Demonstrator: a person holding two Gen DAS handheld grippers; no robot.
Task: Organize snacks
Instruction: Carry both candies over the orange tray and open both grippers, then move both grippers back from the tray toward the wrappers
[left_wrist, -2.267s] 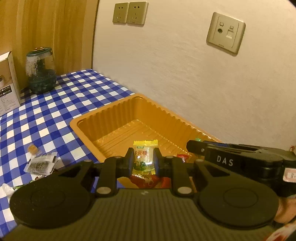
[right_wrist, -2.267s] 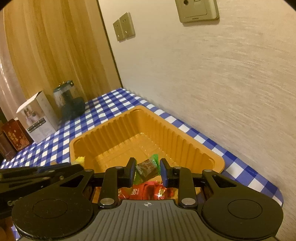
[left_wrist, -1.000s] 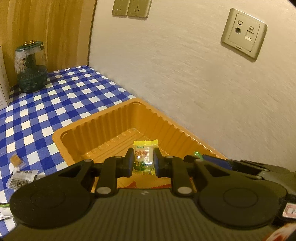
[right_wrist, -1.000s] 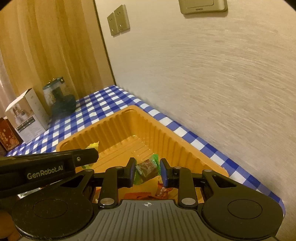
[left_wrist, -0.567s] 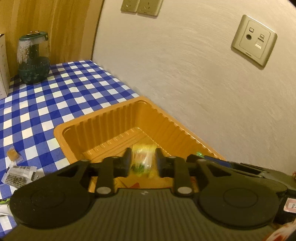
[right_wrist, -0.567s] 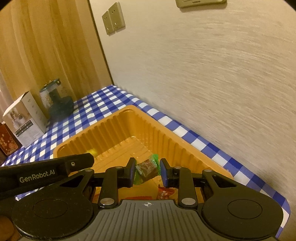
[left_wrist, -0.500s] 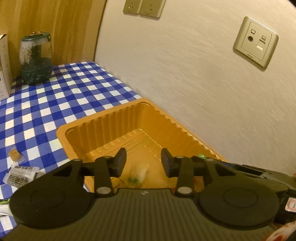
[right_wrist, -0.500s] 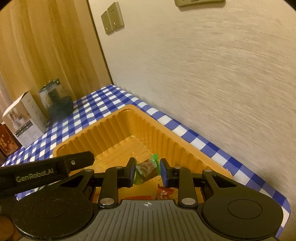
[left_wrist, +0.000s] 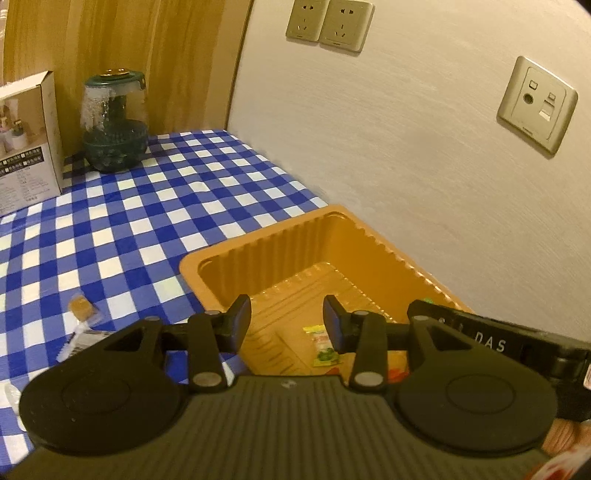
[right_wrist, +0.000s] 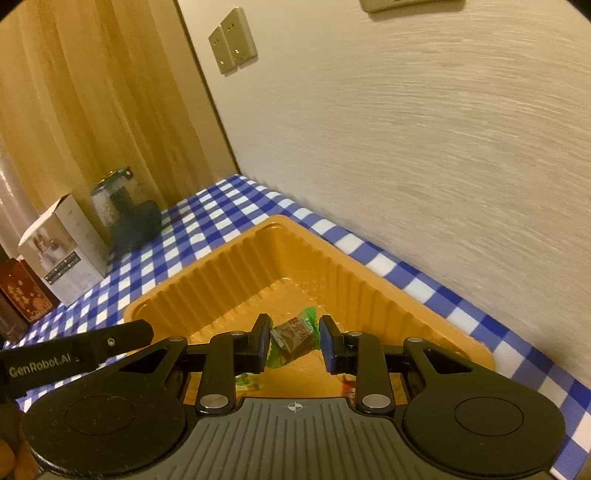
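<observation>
The left black two-finger gripper (left_wrist: 287, 318) hangs over the near end of the ribbed orange plastic tray (left_wrist: 255, 254), its jaws spread wide with nothing between them. Right under it, a small yellow and green wrapped candy (left_wrist: 322, 346) lies flat on the tray floor.

The right black two-finger gripper (right_wrist: 293, 344) is also over the tray (right_wrist: 207, 284), with its jaws narrow around a brown snack in a green-edged wrapper (right_wrist: 293, 336); I cannot tell if both pads press it.

Left of the tray, a small tan wrapped sweet (left_wrist: 80, 307) and a grey printed packet (left_wrist: 75, 339) lie on the blue and white checked tablecloth (left_wrist: 122, 221). Further back from the tray stand a dark green glass jar (left_wrist: 112, 123) and a white cardboard box (left_wrist: 27, 138).
</observation>
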